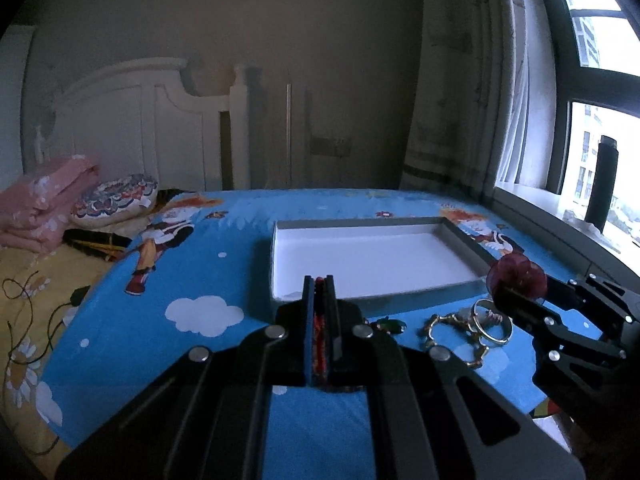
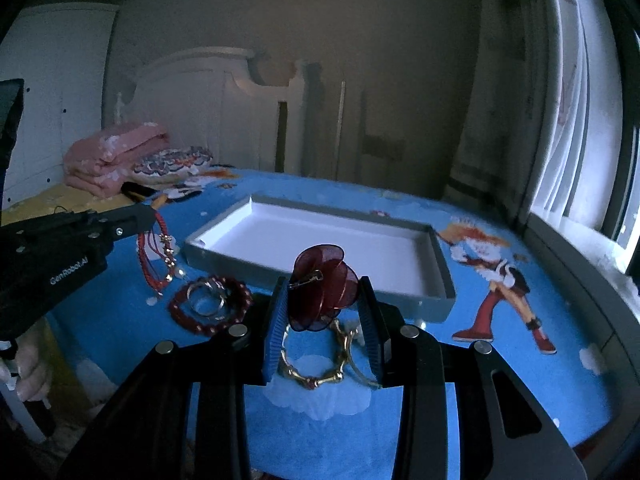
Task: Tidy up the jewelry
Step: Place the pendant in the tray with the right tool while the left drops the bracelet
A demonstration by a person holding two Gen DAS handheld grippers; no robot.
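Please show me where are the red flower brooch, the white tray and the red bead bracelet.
red flower brooch [image 2: 323, 290], right wrist view, on its petals.
white tray [image 2: 320, 240], right wrist view, on its bare floor.
red bead bracelet [image 2: 182, 317], right wrist view, on its left beads.

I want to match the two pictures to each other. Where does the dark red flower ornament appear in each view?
Left wrist view: the dark red flower ornament is at the right edge, at the tip of the right gripper, beside the tray's near right corner.
Right wrist view: the ornament is in the centre, between the gripper's blue fingers, in front of the tray.
Shared landmark: the grey tray with white inside.
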